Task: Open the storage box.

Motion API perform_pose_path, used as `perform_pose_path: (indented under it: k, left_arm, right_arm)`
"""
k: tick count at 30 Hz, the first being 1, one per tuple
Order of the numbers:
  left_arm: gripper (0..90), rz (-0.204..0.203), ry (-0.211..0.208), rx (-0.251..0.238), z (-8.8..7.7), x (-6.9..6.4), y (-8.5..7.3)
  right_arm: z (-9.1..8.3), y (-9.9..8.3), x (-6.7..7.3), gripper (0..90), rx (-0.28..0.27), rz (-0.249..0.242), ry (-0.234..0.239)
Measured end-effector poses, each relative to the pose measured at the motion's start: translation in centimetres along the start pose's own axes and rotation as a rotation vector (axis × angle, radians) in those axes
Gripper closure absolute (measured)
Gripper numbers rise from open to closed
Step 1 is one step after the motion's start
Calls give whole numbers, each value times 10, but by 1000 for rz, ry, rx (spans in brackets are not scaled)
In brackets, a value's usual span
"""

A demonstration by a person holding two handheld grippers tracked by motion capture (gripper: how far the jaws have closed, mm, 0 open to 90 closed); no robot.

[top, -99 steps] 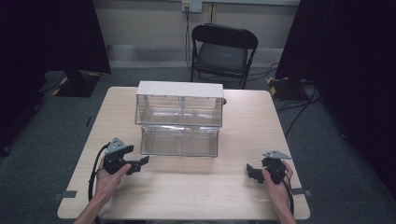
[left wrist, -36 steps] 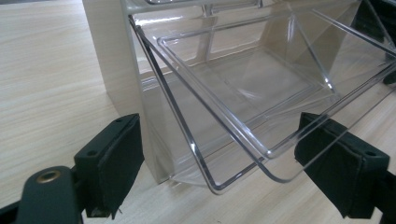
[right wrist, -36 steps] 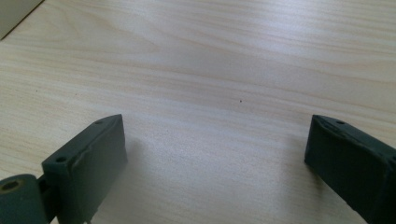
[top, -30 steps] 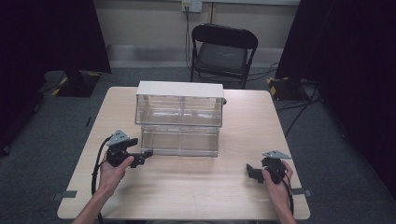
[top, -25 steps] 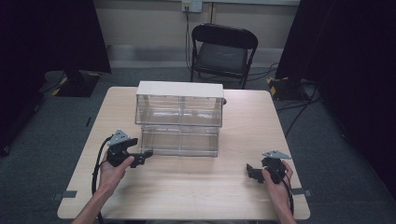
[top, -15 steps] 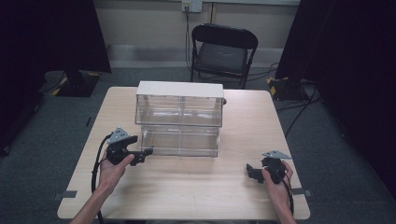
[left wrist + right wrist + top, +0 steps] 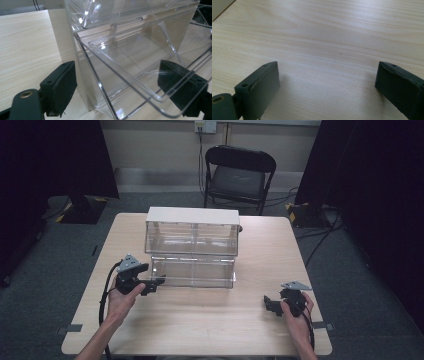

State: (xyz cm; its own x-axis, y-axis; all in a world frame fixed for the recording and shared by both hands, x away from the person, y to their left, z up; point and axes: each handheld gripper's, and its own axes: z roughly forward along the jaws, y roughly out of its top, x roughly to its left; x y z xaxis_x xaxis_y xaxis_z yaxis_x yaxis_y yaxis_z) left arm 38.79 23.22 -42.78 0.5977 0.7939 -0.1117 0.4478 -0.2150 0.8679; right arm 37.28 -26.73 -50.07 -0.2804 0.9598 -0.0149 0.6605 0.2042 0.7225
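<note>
My left gripper (image 7: 150, 286), jaws spread wide, straddles the lower drawer's (image 7: 140, 75) left front corner; my right gripper (image 7: 272, 304) rests open, well apart.

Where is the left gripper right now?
In the high view, the left gripper sits at the table's left, its open jaws at the lower-left front corner of the clear drawer unit.

We are viewing two hand-held black grippers. The left gripper (image 7: 150, 287) is carrying a grey three-cornered plate on top and trailing a black cable behind its body; the right gripper (image 7: 270, 304) is wearing a matching plate above its handle. Each jaw is showing a flat rectangular black pad with small screw holes; a brass-ringed pivot is sitting behind one jaw.
</note>
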Motion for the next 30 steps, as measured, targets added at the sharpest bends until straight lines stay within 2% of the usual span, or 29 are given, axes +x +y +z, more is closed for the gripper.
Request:
perform_pose_path:
  k: [3, 5, 10, 14, 19, 20, 22, 30]
  left_arm:
    - [166, 24, 10, 2, 0, -3, 2]
    - [162, 6, 6, -7, 0, -2, 3]
    - [156, 21, 10, 1, 1, -3, 3]
    - [156, 16, 9, 0, 2, -3, 4]
    - [156, 20, 13, -10, 0, -4, 8]
    - [156, 9, 10, -20, 0, -4, 9]
    - [156, 20, 16, -14, -1, -4, 10]
    - [154, 19, 14, -26, -1, -5, 14]
  right_arm:
    - [0, 0, 0, 47, 0, -1, 2]
    - [0, 0, 0, 47, 0, -1, 2]
    - [0, 0, 0, 47, 0, -1, 2]
    - [0, 0, 0, 47, 0, 0, 1]
    - [0, 0, 0, 47, 0, -1, 2]
    - [0, 0, 0, 47, 1, -1, 4]
    - [0, 0, 0, 47, 0, -1, 1]
    - [0, 0, 0, 47, 0, -1, 2]
